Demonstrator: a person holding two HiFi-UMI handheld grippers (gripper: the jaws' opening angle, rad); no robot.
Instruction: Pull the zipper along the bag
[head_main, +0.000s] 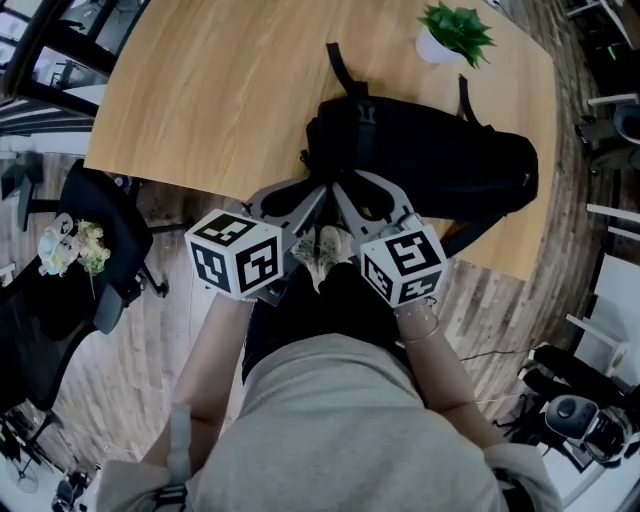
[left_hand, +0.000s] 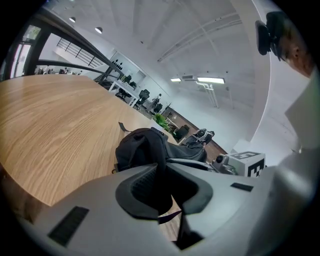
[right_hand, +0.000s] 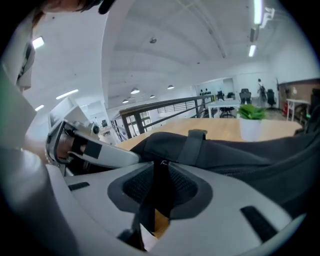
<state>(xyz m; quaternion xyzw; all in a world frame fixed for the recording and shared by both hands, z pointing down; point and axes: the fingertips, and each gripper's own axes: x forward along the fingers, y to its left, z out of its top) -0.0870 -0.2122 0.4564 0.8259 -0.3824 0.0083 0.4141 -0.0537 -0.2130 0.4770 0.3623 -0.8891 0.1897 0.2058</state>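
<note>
A black backpack (head_main: 430, 165) lies on its side on the wooden table (head_main: 220, 90), close to the near edge. Both grippers meet at its near left end. My left gripper (head_main: 322, 192) is shut on a fold of the bag's black fabric (left_hand: 142, 145), which fills the gap between its pads (left_hand: 145, 185). My right gripper (head_main: 338, 190) comes in from the right and is shut on a black zipper pull strap (right_hand: 159, 187). This strap hangs down between the pads, with a small metal piece at its top. In the right gripper view the left gripper (right_hand: 90, 150) shows just beside it.
A small potted plant (head_main: 455, 32) stands on the table behind the bag. The table's near edge runs just under the grippers. A black office chair (head_main: 100, 240) stands on the floor at the left, and equipment (head_main: 580, 410) lies on the floor at the right.
</note>
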